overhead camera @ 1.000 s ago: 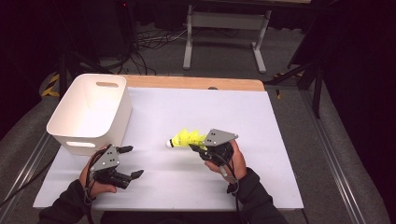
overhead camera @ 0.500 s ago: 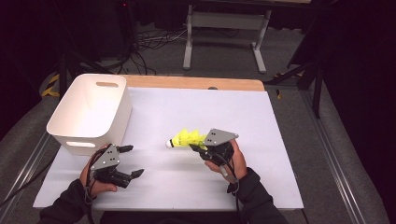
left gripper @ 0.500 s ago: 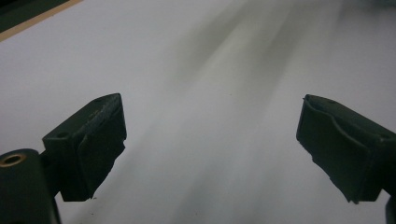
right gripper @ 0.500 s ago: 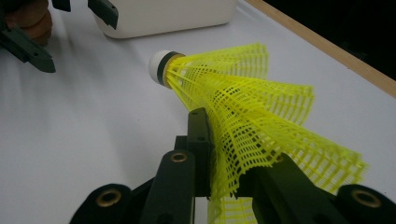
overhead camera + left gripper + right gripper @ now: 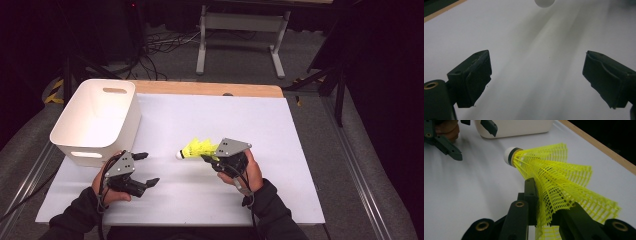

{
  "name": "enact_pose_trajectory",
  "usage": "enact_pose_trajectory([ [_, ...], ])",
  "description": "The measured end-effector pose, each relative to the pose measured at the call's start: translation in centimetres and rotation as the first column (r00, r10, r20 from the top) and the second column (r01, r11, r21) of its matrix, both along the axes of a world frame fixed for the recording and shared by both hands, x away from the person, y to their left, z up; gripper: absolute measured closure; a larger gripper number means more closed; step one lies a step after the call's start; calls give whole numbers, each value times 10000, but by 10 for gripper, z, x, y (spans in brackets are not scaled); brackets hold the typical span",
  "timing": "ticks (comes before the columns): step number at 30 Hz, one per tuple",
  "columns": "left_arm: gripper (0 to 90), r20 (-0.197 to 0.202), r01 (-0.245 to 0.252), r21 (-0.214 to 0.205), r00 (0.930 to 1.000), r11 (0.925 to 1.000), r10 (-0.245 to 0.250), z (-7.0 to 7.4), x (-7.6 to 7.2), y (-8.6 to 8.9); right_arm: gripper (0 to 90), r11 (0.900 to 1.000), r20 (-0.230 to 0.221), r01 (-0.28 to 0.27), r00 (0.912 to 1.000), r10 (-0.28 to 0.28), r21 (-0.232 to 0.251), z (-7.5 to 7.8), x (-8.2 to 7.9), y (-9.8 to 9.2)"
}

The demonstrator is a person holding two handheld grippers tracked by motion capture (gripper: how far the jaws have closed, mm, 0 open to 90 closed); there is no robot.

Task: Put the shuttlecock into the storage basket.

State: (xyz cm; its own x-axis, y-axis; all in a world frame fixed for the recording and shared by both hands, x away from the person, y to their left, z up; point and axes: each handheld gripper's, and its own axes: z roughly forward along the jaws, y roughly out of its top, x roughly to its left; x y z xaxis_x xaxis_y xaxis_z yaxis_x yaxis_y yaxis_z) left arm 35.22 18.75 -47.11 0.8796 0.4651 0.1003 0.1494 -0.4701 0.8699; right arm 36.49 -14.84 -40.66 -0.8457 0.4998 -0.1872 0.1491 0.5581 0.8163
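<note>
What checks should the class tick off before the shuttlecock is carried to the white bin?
1. Right gripper fingers clamped on the yellow shuttlecock skirt: ok.
2. Skirt undamaged in the grip: not ok, the mesh is pinched flat.
3. White bin upright with its top open: ok.
4. Left gripper clear of the way to the bin: not ok, it sits open right in front of it.
5. Cork lifted off the table: cannot tell.

neon-yellow mesh skirt on the shuttlecock (image 5: 554, 175), squeezed between black fingers (image 5: 531, 195); white cork tip ringed by a dark green band beyond them. plain white bin (image 5: 97, 120) farther off. white table sheet (image 5: 300, 150) beneath, edged in pale wood. black left gripper (image 5: 142, 170).
</note>
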Motion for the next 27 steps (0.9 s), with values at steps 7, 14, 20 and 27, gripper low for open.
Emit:
enact_pose_trajectory([
  [7, 94, 38, 237, 75, 9997, 9997, -238, 4, 5, -12, 822, 9992, 7, -377, 9993, 377, -166, 0, 1, 12],
  [14, 86, -125, 191, 179, 9997, 9997, -188, 4, 8, -18, 822, 9952, 108, -735, 9972, 743, -640, -1, -1, 24],
  [20, 83, -343, 278, 424, 9991, 9987, -263, 4, 12, -27, 822, 9896, 227, -949, 9949, 979, -1083, 4, -4, 29],
  [27, 98, -503, 229, 605, 9985, 9979, -199, 4, 19, -41, 821, 9815, 567, -1086, 9913, 1188, -1576, 8, -4, 38],
])
